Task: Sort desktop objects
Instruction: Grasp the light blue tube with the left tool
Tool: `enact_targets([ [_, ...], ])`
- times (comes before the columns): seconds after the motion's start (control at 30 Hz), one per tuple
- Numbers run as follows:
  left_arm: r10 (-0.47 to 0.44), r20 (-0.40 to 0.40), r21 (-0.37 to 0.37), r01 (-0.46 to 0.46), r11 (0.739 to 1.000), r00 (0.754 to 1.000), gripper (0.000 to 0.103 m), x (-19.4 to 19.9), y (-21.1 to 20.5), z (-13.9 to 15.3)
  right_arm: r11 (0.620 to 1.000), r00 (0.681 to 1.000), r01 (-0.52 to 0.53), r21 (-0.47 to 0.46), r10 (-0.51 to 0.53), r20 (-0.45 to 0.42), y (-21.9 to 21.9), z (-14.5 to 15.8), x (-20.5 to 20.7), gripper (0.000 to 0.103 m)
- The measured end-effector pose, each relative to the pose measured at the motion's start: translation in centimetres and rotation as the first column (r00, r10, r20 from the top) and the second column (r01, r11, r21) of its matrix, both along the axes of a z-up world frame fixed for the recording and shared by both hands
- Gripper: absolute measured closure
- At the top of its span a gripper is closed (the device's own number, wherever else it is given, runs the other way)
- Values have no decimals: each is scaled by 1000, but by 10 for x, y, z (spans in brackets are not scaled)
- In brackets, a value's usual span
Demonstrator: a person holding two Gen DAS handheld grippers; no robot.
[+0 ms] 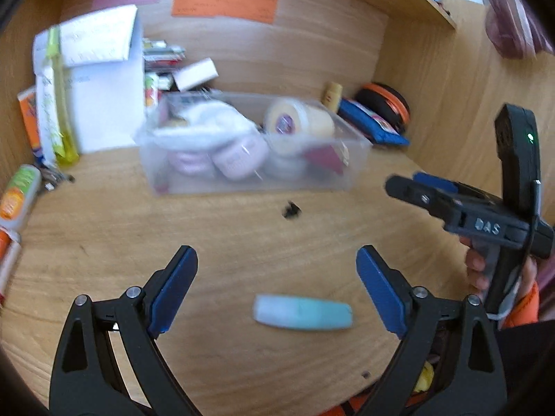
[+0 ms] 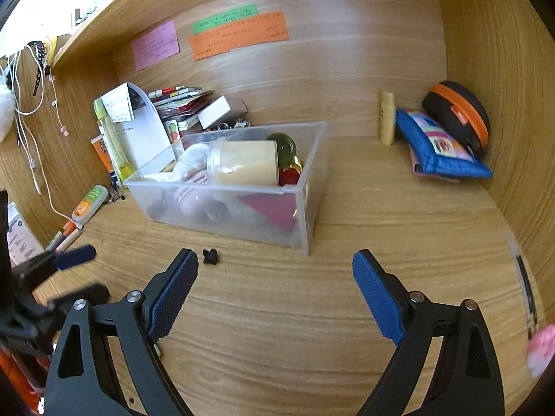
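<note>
Nearest the left gripper (image 1: pixel 277 287), a pale teal tube (image 1: pixel 302 312) lay flat on the wooden desk (image 1: pixel 225 228), crosswise between the spread jaws, which held nothing. Closing too high would likely roll the smooth, rounded tube away or pinch only its end. The right gripper (image 2: pixel 275 291) also hung wide open and empty over bare wood. A little farther lay a small black clip (image 2: pixel 210 256), easy to nudge or overlook. Beyond it stood the clear plastic bin (image 2: pixel 305 190), already crowded with a jar (image 2: pixel 242 162) and soft pink things, so a carelessly dropped tube might bounce off them.
</note>
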State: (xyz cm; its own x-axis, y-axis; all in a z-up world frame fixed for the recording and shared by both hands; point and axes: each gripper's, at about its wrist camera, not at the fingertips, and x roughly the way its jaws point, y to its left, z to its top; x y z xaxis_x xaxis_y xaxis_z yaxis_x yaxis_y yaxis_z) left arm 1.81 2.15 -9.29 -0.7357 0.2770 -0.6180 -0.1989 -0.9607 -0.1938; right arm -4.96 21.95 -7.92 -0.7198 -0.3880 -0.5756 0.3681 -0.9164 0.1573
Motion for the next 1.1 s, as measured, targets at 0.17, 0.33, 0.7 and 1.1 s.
enact_targets([
  [0.17,-25,37,-23,26,999,999,9,5,12,-15,1000,1000,-11,8,11,5,0,-3,3,14],
  [0.33,-24,63,-52,27,998,998,9,5,18,-24,1000,1000,-15,16,14,18,0,-6,3,14],
  [0.7,-37,81,-72,43,996,996,11,3,23,-34,999,999,-27,23,25,44,-7,-11,-3,14],
  [1.1,-23,25,-139,26,990,999,30,10,24,-39,996,996,-63,56,59,70,-27,-16,-11,14],
])
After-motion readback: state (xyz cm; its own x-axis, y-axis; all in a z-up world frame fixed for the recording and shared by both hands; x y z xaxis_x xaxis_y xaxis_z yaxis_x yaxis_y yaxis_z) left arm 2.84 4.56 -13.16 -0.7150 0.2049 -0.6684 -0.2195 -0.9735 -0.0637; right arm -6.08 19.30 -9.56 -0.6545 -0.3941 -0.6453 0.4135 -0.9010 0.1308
